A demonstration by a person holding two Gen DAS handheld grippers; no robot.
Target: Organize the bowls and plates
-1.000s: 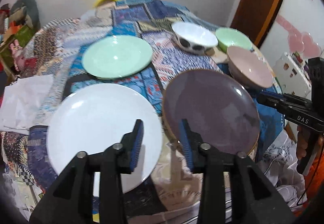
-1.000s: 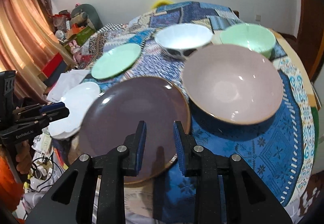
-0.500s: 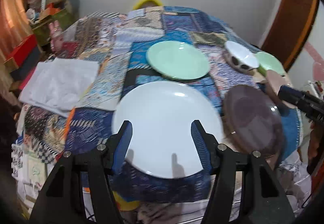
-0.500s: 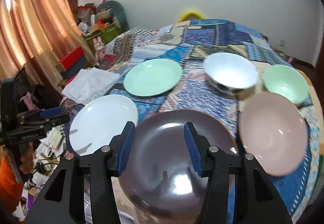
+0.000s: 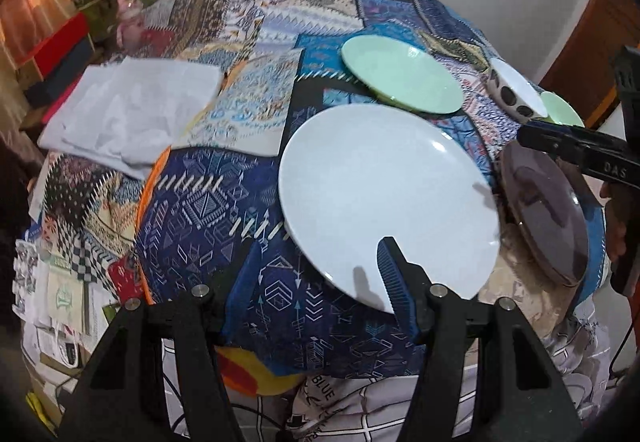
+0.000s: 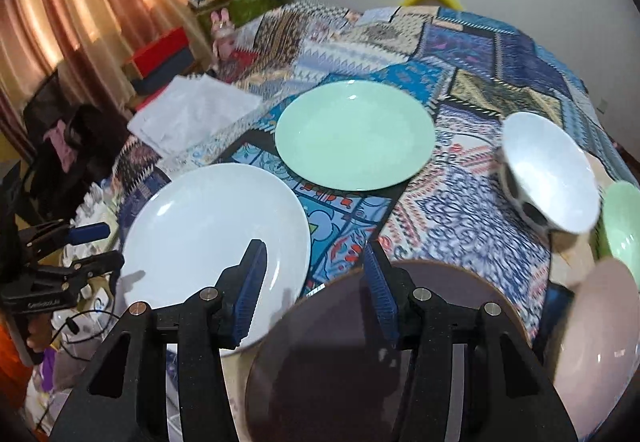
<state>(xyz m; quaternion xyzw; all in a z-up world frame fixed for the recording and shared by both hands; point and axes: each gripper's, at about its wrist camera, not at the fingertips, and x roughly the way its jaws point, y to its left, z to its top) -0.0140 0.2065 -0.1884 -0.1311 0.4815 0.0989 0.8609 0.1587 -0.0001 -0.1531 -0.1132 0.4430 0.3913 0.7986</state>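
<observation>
A large white plate point(image 5: 388, 202) lies on the patchwork cloth, and my left gripper point(image 5: 316, 290) hovers open over its near edge with nothing gripped. A dark purple plate point(image 6: 340, 362) lies to its right. My right gripper point(image 6: 316, 290) hangs open above that plate's far rim and the gap toward the white plate point(image 6: 212, 230). Behind them are a mint green plate point(image 6: 356, 134), a white spotted bowl point(image 6: 552, 170), a green bowl point(image 6: 624, 226) and a pink bowl point(image 6: 596, 338). Each gripper shows in the other's view: the right gripper point(image 5: 576, 150) and the left gripper point(image 6: 80, 250).
A folded white cloth point(image 5: 132, 110) lies on the table's left side. Boxes, bags and a curtain point(image 6: 80, 2) crowd the floor and wall to the left. A wooden door point(image 5: 592, 54) stands at the right. The table edge drops off just below both grippers.
Both grippers have opened wider and swung left. The left went from between the white and purple plates to the white plate's near edge. The right went from beside the pink bowl to the purple plate's far rim.
</observation>
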